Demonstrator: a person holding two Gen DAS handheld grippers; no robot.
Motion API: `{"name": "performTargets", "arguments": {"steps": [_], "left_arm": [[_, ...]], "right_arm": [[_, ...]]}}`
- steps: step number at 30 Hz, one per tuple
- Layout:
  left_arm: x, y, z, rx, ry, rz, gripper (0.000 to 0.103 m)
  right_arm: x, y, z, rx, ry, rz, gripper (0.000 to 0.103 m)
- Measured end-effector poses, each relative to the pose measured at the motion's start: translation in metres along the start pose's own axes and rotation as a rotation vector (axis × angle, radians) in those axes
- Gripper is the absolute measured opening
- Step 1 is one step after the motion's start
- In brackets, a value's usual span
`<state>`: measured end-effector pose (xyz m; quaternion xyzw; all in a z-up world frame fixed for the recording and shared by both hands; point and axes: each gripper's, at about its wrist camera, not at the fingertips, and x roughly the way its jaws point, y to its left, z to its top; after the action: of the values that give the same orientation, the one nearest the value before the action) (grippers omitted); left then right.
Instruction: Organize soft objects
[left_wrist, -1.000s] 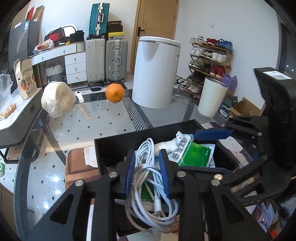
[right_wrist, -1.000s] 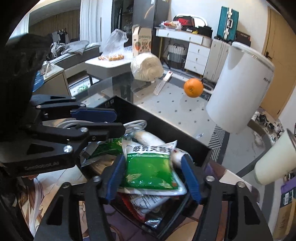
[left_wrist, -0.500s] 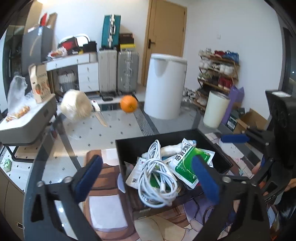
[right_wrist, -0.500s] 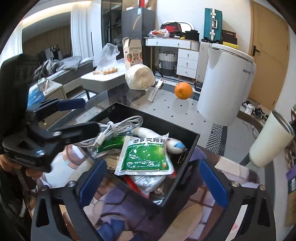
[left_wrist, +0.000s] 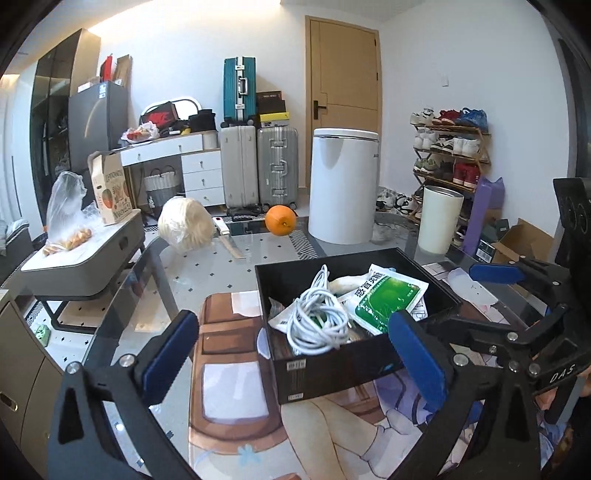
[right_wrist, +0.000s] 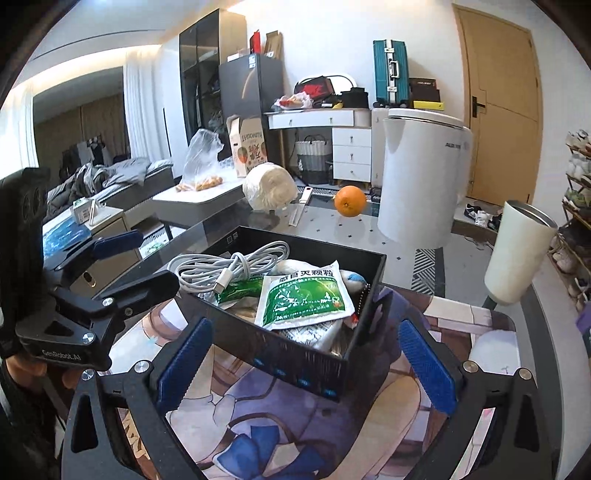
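A black box (left_wrist: 332, 365) (right_wrist: 295, 350) sits on a printed mat on the glass table. Inside lie a coiled white cable (left_wrist: 317, 317) (right_wrist: 236, 266), a green and white packet (left_wrist: 388, 295) (right_wrist: 306, 299) and other soft packets. My left gripper (left_wrist: 295, 354) stands wide open, back from the box's near wall, with nothing between its blue pads. My right gripper (right_wrist: 306, 362) is also wide open, in front of the box's near corner, holding nothing. Each gripper shows at the side of the other's view: the right one (left_wrist: 447, 299), the left one (right_wrist: 144, 258).
On the glass table behind the box lie an orange (left_wrist: 280, 225) (right_wrist: 350, 201), a wrapped white cabbage (left_wrist: 186, 229) (right_wrist: 269, 186) and a knife (left_wrist: 229, 240). A white bin (left_wrist: 343, 184) and a white cylinder (right_wrist: 517, 251) stand beyond the table.
Both grippers went from shut to wide open, letting go of the cable and the green packet into the box, and then pulled back from the box.
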<state>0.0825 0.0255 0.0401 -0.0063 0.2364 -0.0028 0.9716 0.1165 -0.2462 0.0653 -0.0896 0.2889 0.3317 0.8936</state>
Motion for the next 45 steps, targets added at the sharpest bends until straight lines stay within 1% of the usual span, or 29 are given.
{"name": "performTargets", "arguments": {"steps": [4,6,9,13,18,24,30,34,38,45], "left_arm": [[-0.005,0.003,-0.007,-0.028,-0.022,0.010,0.103],[-0.003,0.004,-0.009,-0.043,-0.021,0.021,0.103],[-0.003,0.005,-0.014,-0.051,-0.026,0.041,0.103],[-0.001,0.004,-0.016,-0.052,-0.019,0.044,0.103],[0.001,0.003,-0.017,-0.044,-0.014,0.045,0.103],[-0.001,0.000,-0.018,-0.026,-0.023,0.061,0.103],[-0.003,0.001,-0.019,-0.037,-0.032,0.064,0.103],[-0.003,0.003,-0.019,-0.050,-0.031,0.055,0.103],[-0.001,0.005,-0.019,-0.061,-0.028,0.049,0.103],[-0.001,0.005,-0.019,-0.056,-0.028,0.044,0.103]], "right_arm": [[-0.003,0.001,-0.009,0.012,-0.010,-0.007,0.102],[-0.004,0.001,-0.010,0.013,-0.039,-0.021,0.102],[-0.005,0.001,-0.013,0.019,-0.053,-0.011,0.102],[-0.006,0.004,-0.017,0.011,-0.067,-0.019,0.102],[-0.007,0.001,-0.021,0.035,-0.081,-0.008,0.102],[-0.008,0.002,-0.021,0.033,-0.096,-0.015,0.102],[-0.009,0.003,-0.022,0.029,-0.095,-0.043,0.102],[-0.014,0.005,-0.022,0.015,-0.124,-0.062,0.102],[-0.018,0.008,-0.023,0.001,-0.144,-0.066,0.102],[-0.019,0.008,-0.024,0.001,-0.144,-0.066,0.102]]}}
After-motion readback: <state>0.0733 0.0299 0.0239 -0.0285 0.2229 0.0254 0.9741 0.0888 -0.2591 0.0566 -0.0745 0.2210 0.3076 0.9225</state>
